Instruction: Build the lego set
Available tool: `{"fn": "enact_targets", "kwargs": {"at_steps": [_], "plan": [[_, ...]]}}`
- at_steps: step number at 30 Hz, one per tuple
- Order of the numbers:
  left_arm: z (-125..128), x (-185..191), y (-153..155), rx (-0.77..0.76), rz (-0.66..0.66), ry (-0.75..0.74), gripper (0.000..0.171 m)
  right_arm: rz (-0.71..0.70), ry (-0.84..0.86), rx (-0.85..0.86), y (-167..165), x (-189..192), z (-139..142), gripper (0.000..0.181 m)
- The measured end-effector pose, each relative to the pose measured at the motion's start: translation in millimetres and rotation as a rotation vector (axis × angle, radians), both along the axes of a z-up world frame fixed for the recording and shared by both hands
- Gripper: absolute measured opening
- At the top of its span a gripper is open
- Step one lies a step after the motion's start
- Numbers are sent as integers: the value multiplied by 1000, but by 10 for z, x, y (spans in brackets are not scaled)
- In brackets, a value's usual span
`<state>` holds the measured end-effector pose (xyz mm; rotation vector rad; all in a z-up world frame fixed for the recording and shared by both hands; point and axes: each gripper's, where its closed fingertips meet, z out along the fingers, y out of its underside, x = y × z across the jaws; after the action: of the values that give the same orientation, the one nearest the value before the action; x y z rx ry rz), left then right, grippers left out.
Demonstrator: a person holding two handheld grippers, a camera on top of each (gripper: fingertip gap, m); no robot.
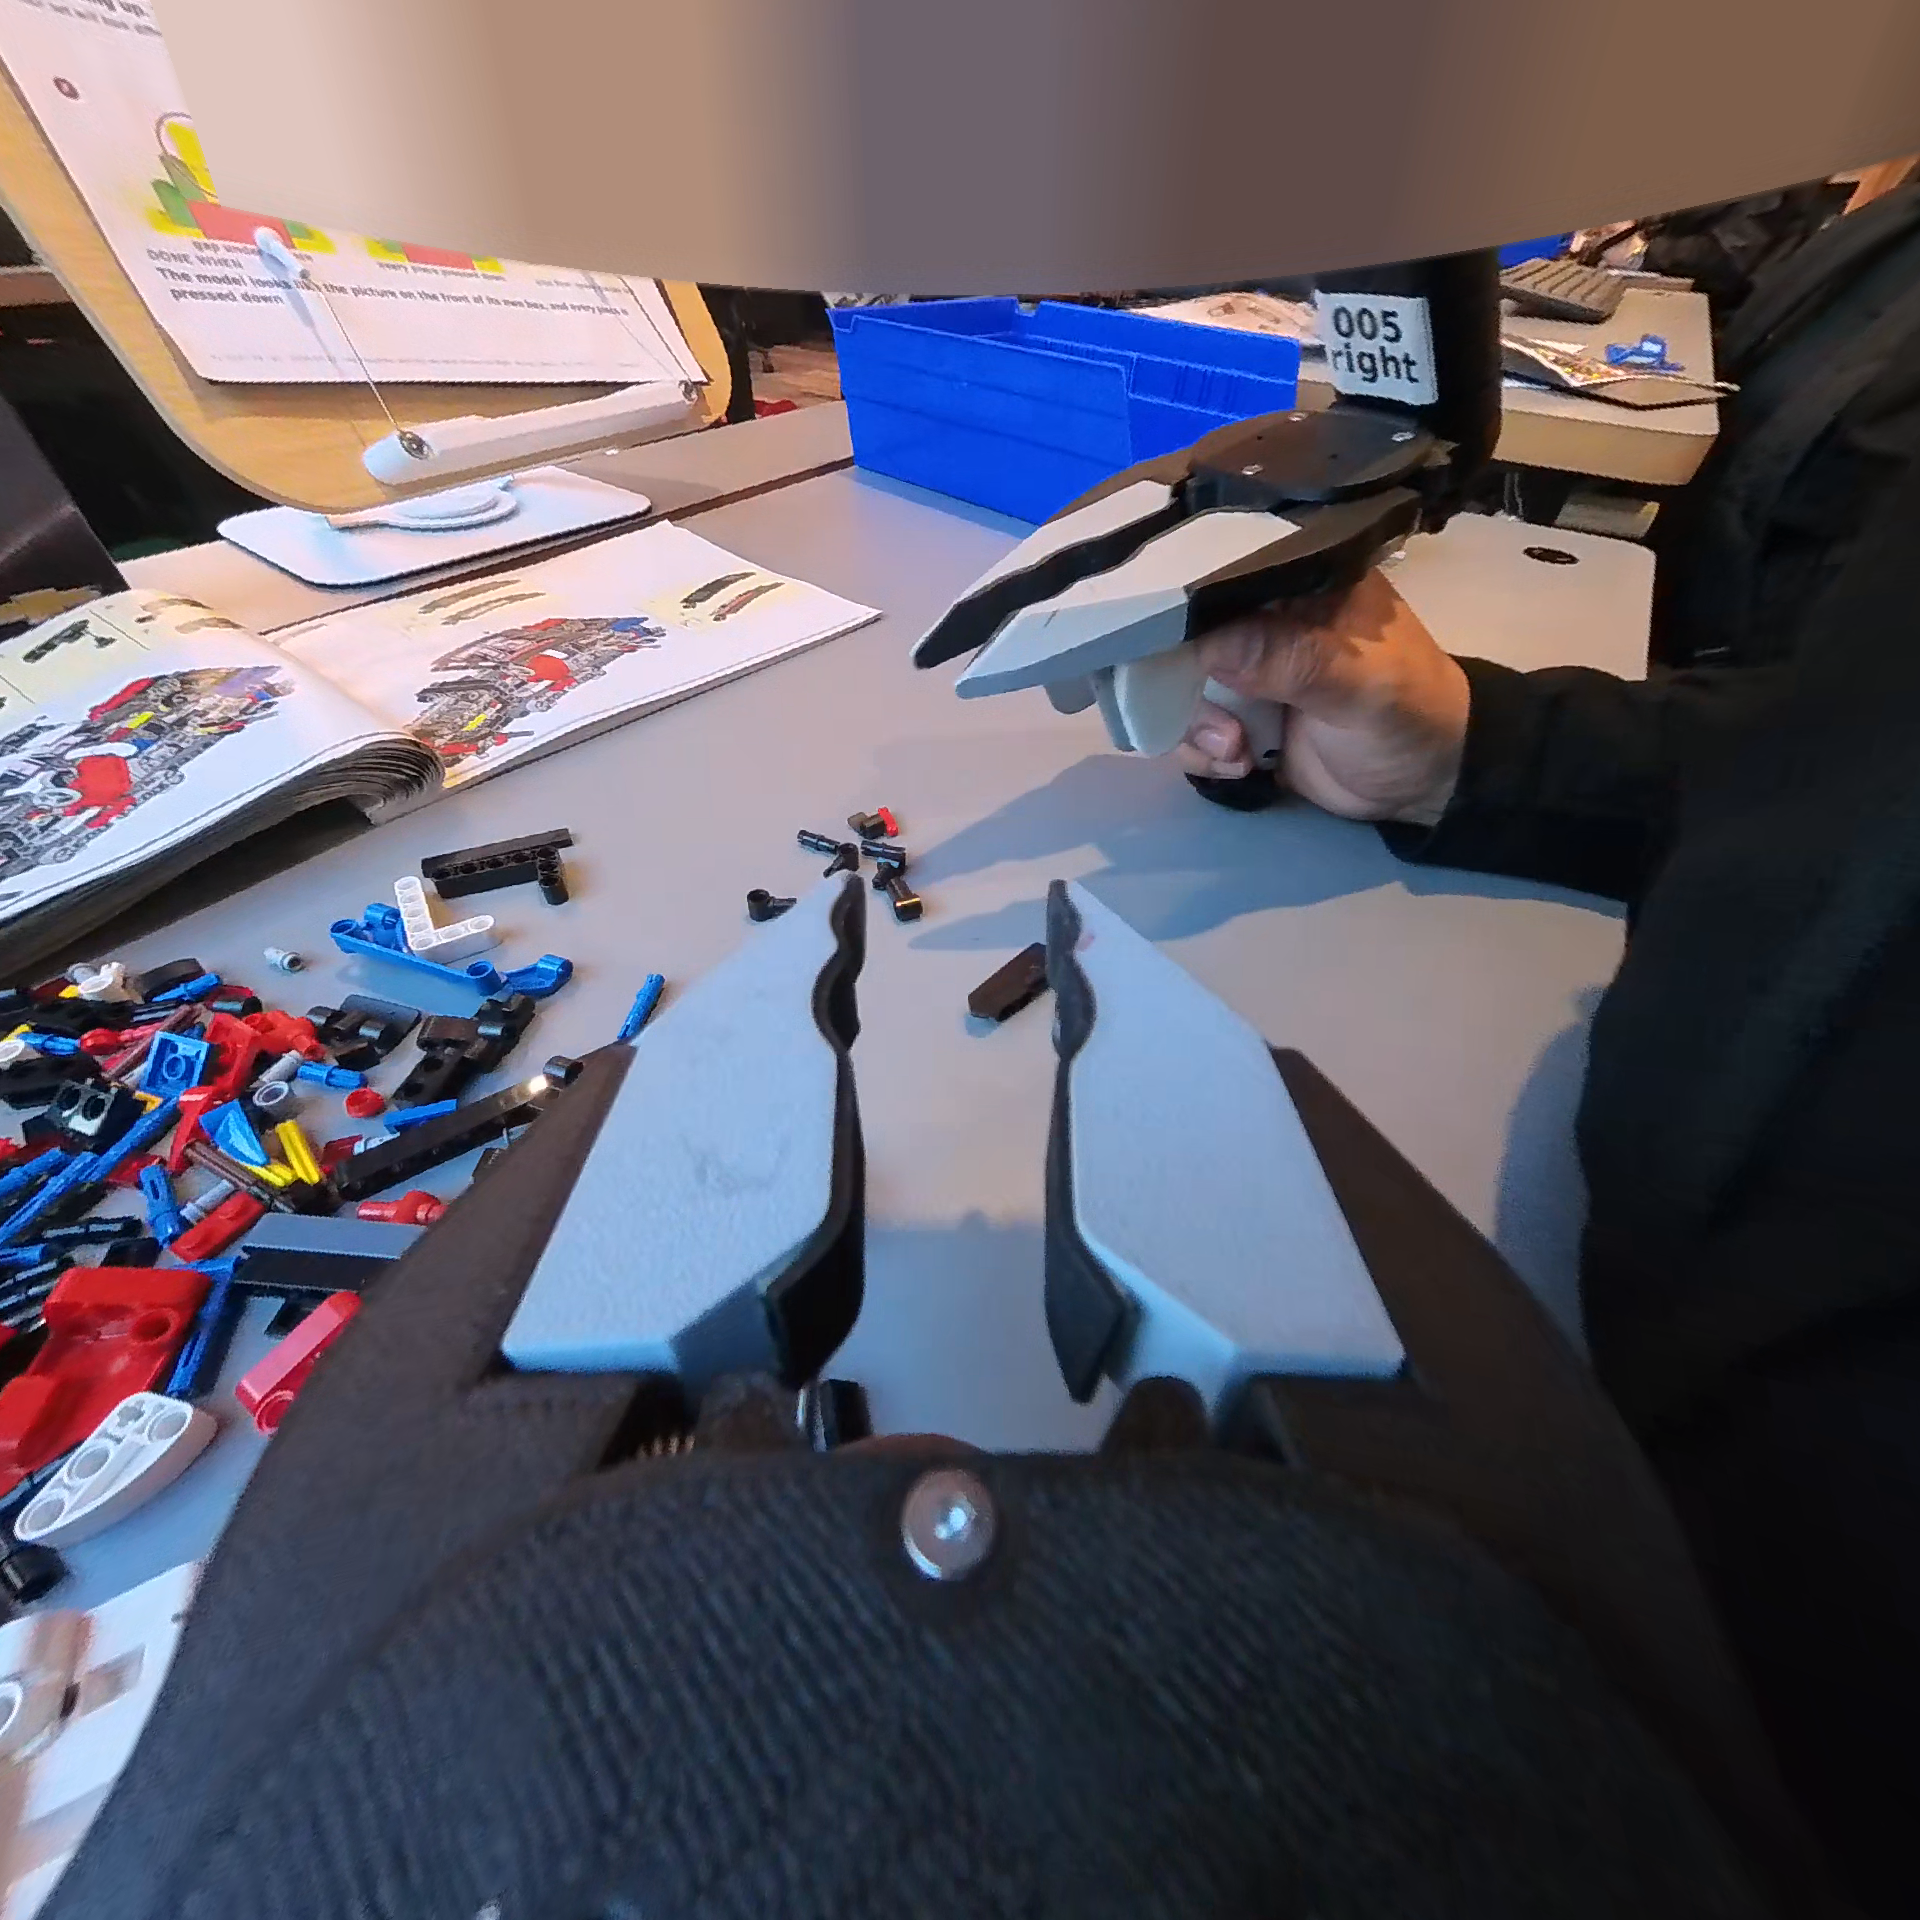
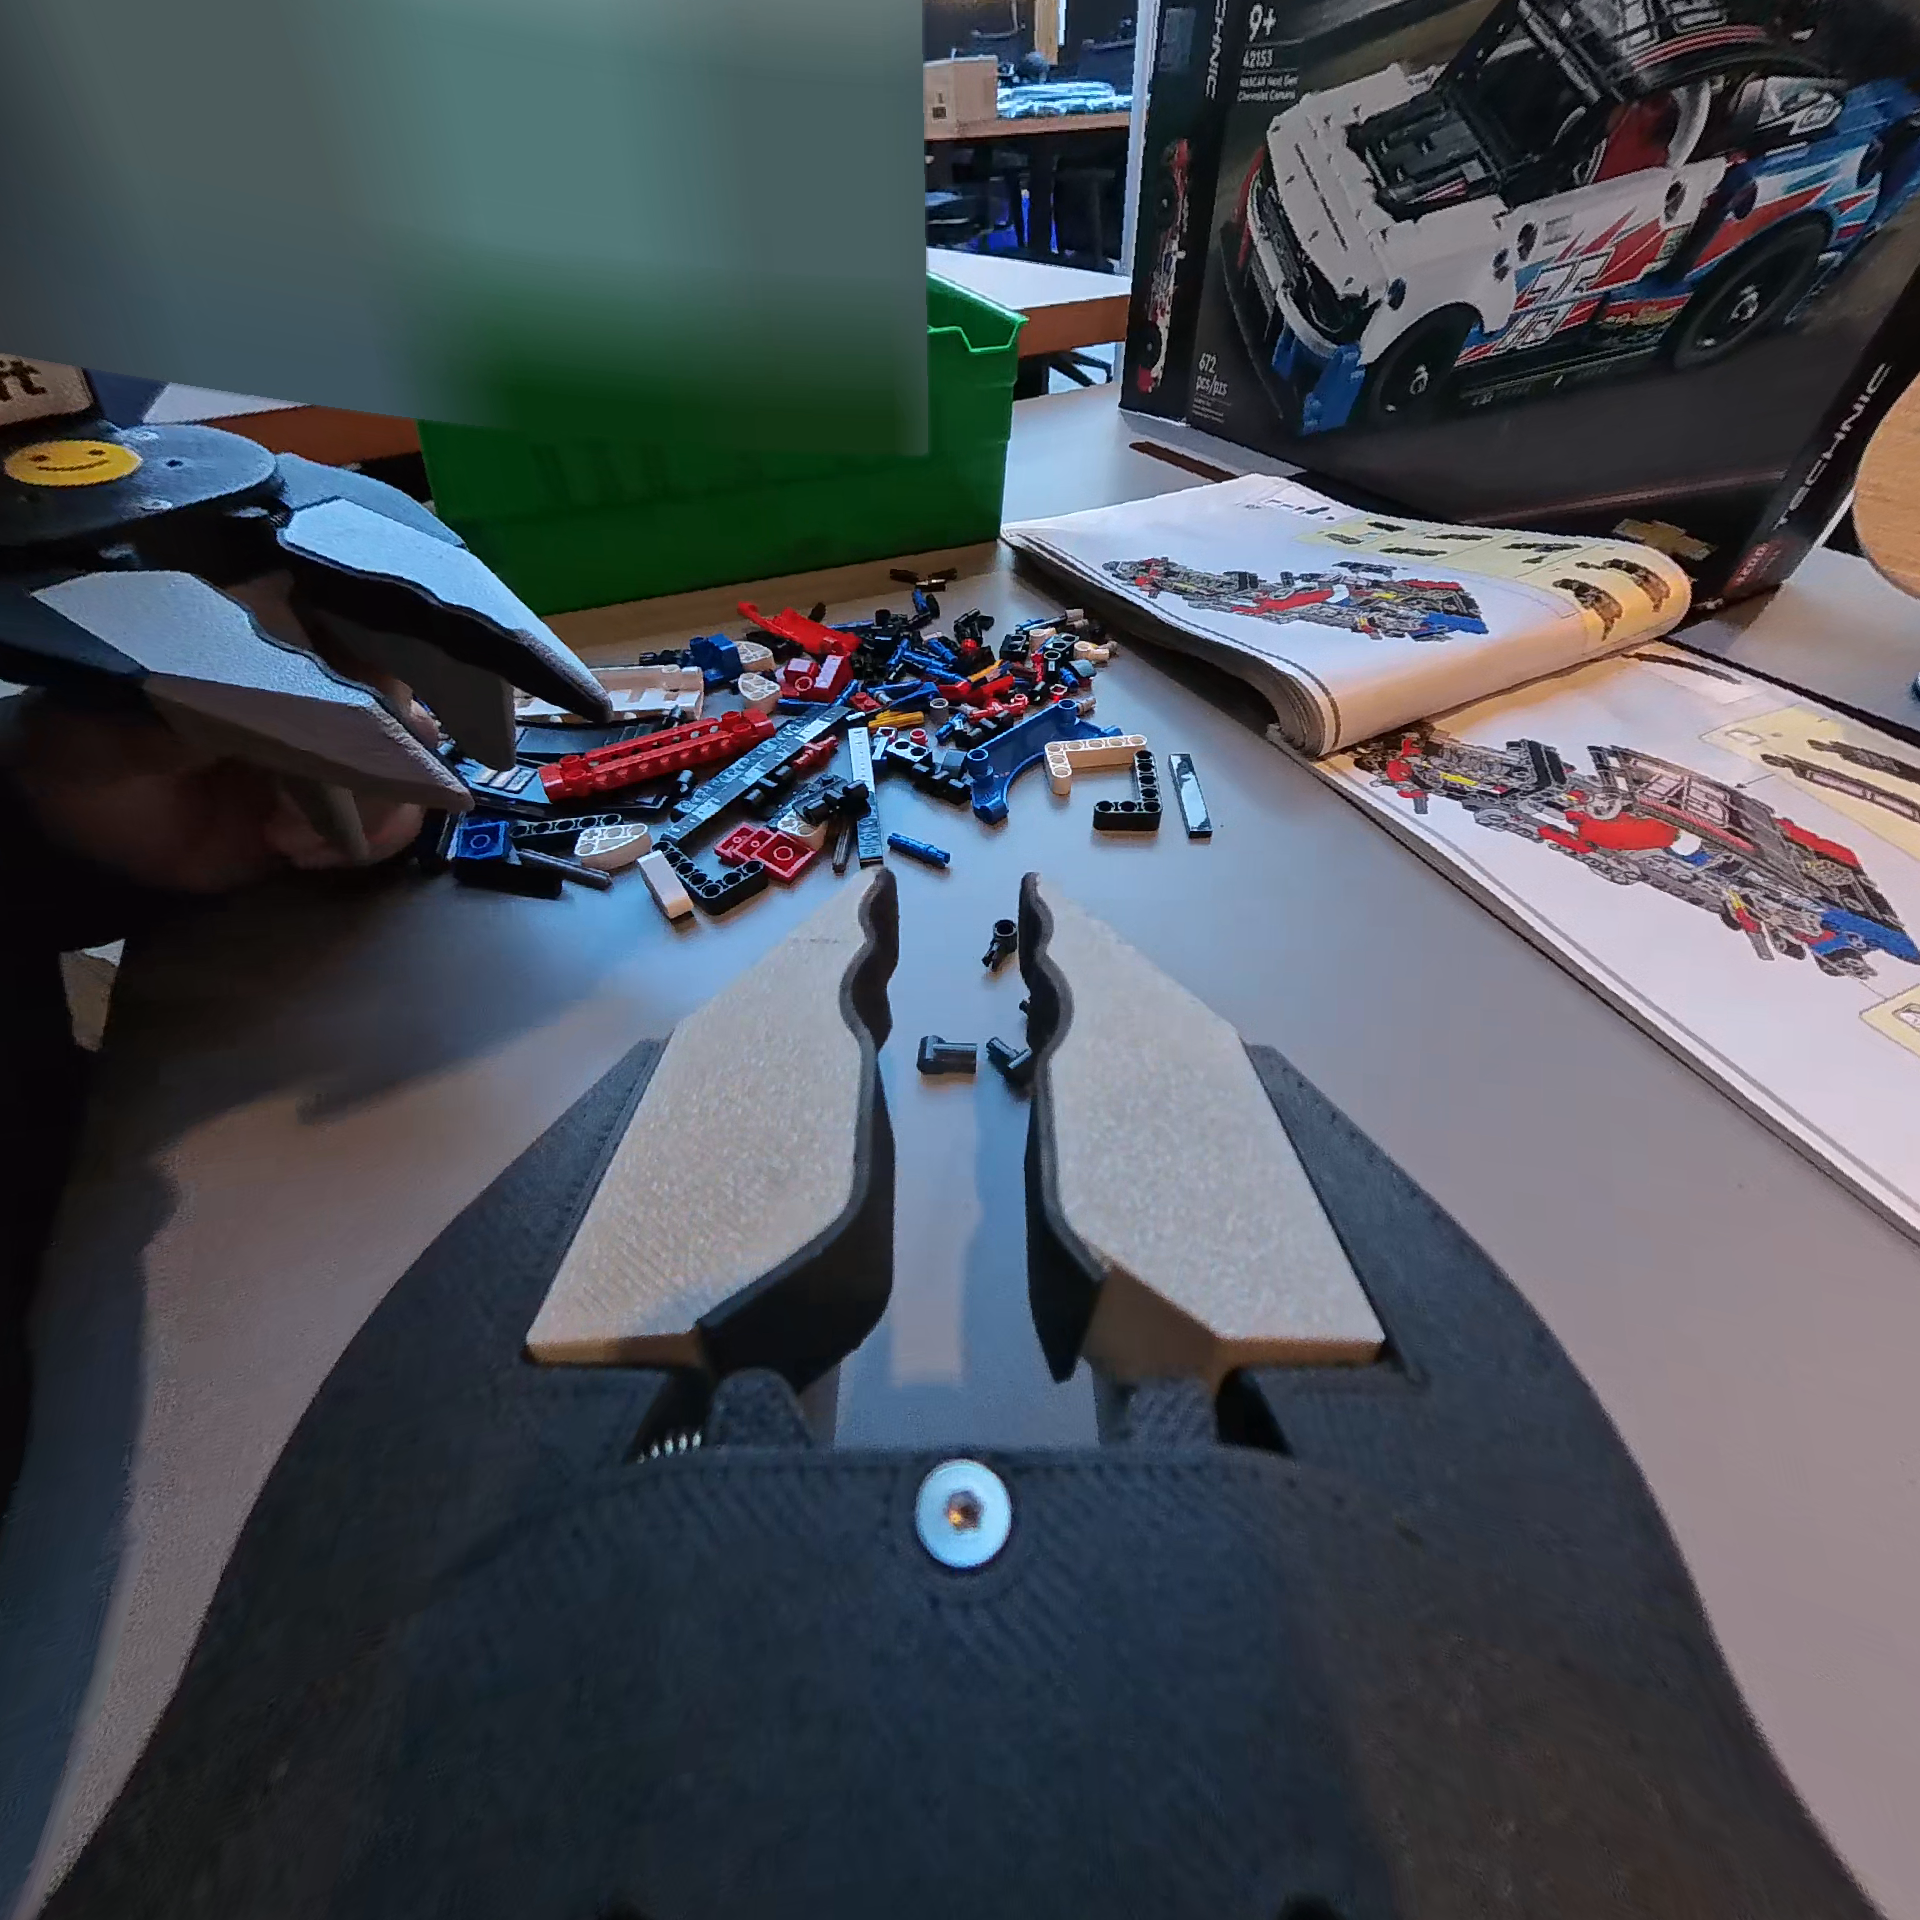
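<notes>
Left tongs: apart and empty, low over the grey surface; grey wedge-shaped fingers with wavy black rubber inner edges, set in a ribbed black printed body.
Right tongs: apart, nothing clamped; same wedge fingers, grainy tan in this light, straddling small black connector pegs that lie on the surface.
Flat black piece: a small dark strip lying just beside the left tongs' right finger.
Loose pegs: a scatter of tiny black pins, one red-tipped, just beyond the left tongs' tips.
Lego pile: glossy plastic in red, blue, black and white, with holed beams, pins, an L-shaped white beam and curved panels, heaped mid-surface, left of the right tongs' line.
Hand: grips the right tool's pale trigger handle, dark sleeve behind.
Instruction booklet: open, thick, pages curling, showing a colourful car frame; right of the pile.
Bins: a blue bin and a green bin, ridged plastic, at the far edge.
Box: glossy cardboard showing a white, blue and red race car, standing behind the booklet.
</notes>
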<state>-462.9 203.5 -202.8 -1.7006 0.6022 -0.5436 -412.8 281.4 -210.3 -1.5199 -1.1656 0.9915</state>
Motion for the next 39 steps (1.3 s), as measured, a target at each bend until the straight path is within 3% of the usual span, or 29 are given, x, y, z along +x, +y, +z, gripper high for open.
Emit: {"fn": "enact_targets", "kwargs": {"at_steps": [13,39], "plan": [[0,5,-8,-15,-5,-17,32,19,12,9,-99,20,68,19],[-16,6,0,-45,-21,-36,31,135,-69,-23,-264,-82,-101,19]]}}
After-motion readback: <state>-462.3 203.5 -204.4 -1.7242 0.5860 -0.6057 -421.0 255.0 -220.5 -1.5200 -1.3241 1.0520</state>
